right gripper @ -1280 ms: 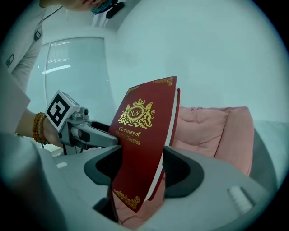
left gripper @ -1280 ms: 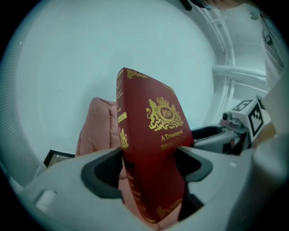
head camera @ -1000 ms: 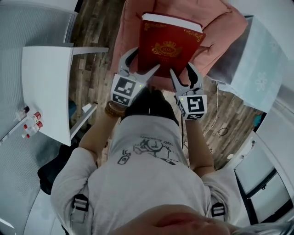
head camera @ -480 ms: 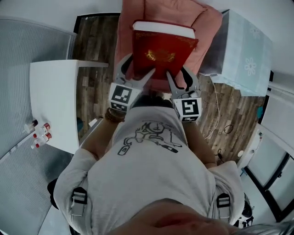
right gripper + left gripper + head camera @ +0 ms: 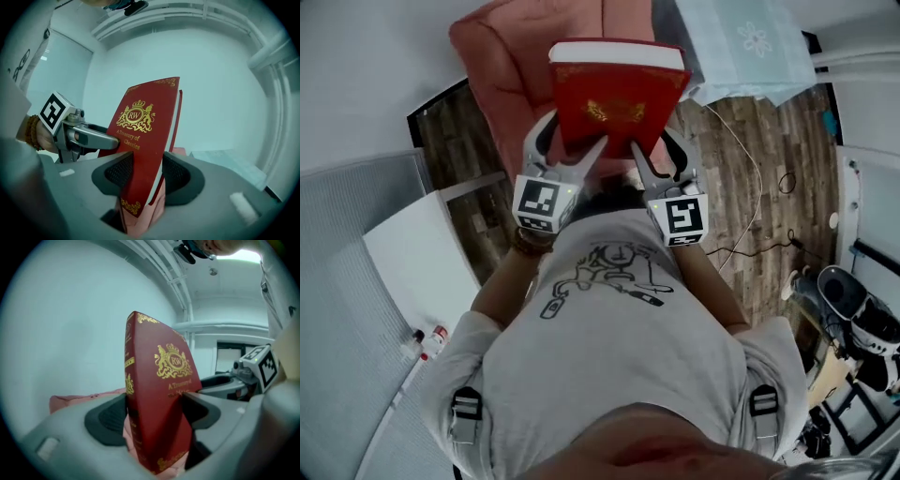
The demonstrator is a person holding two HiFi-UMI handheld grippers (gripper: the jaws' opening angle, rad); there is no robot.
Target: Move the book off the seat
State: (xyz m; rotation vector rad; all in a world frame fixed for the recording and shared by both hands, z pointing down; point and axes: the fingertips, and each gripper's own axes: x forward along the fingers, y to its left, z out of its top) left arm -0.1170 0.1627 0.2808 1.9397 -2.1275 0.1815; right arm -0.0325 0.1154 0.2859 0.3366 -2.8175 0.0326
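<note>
red book [image 5: 614,94] between level hand-held grippers [image 5: 577,133] [image 5: 654,141]

Overhead, two close-ups; shared book [image 5: 614,98].

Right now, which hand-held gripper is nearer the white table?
Left. The left hand-held gripper clamps the red book on the side toward the white table; the right hand-held gripper, jaws just tightened on the book, holds its far side, away from the table.

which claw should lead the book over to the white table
Left, probably. The left claw and right claw both clamp the book; the right claw's jaws have just been closing on it. The table lies on the left claw's side, so that claw has a shorter path.
</note>
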